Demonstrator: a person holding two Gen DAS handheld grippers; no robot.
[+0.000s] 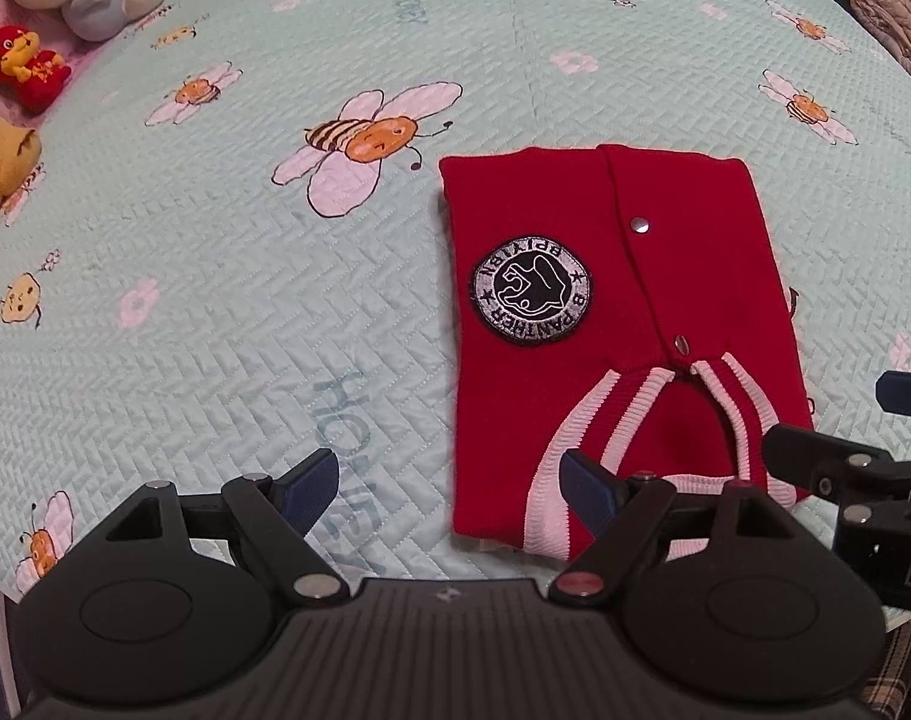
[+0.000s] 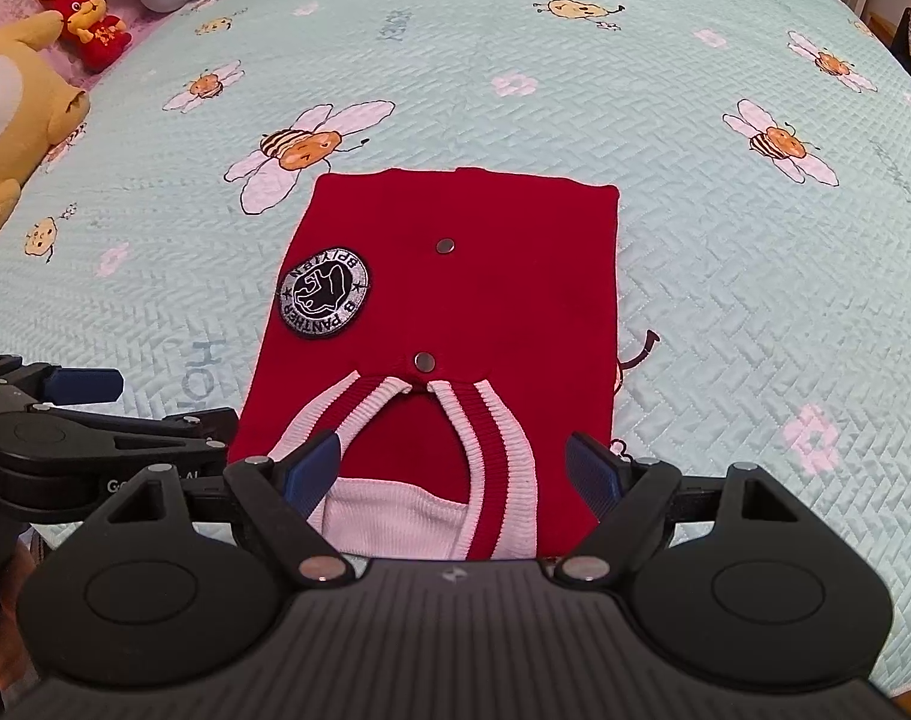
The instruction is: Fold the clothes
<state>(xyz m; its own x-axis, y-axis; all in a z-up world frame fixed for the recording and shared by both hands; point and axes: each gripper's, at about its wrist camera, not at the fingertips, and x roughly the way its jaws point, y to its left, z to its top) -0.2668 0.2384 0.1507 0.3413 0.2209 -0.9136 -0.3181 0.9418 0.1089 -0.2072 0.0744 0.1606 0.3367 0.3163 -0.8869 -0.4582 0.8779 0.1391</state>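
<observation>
Red knit jacket [image 2: 455, 300], folded rectangular (ribbed striped collar [image 2: 503, 450]) on quilted bedspread [image 2: 725, 300]

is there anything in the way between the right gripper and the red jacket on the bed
Nothing visible. The right gripper is open just over the striped collar of the red jacket, with no object between them. The left gripper is off to its left side, clear of that path.

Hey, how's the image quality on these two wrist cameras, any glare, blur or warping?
Left wrist view: strong fisheye bowing of the quilt, dark corners, red jacket sharp, a small glint on a snap. Right wrist view: same warping, soft even light, patch lettering readable, plush toys at the edge a bit soft.
</observation>
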